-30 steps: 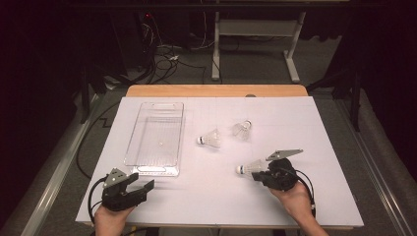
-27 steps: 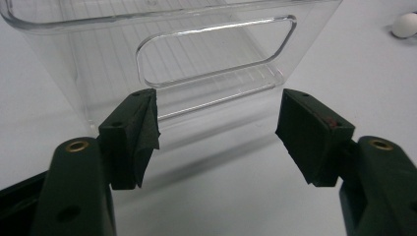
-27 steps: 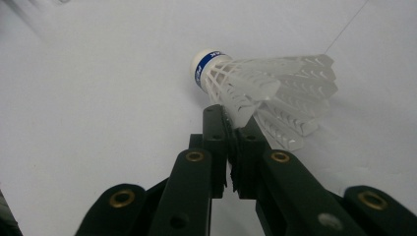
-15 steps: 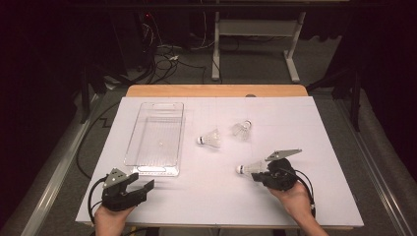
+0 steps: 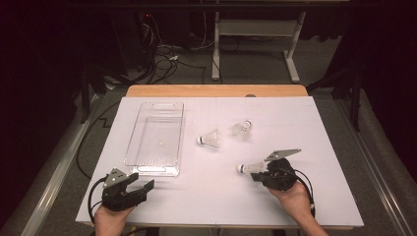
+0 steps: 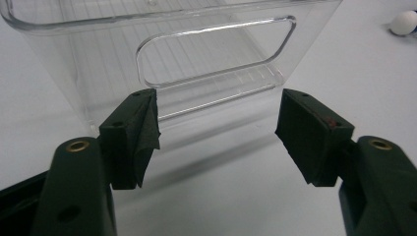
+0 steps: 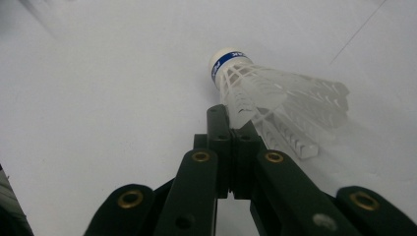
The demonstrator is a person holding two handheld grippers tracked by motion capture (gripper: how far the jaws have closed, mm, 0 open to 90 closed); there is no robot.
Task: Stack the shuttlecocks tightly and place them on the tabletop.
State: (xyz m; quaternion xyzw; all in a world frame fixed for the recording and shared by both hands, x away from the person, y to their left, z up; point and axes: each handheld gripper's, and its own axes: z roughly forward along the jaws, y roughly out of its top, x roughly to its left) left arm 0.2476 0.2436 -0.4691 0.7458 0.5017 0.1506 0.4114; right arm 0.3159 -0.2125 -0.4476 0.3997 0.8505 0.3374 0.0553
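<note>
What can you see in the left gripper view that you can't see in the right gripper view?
The left gripper view alone has the clear plastic bin, seen close up past wide-open jaws, with its handle slot facing the camera, and a small white ball-like tip far off at the top right corner. The right gripper view alone has a white shuttlecock with a blue band round its cork, its feather skirt pinched between closed jaws. Both share the white table cover and a pair of black jaws rising from the bottom.

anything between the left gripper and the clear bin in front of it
Nothing: in the left gripper view, bare white table runs from the open left gripper to the clear bin.
</note>
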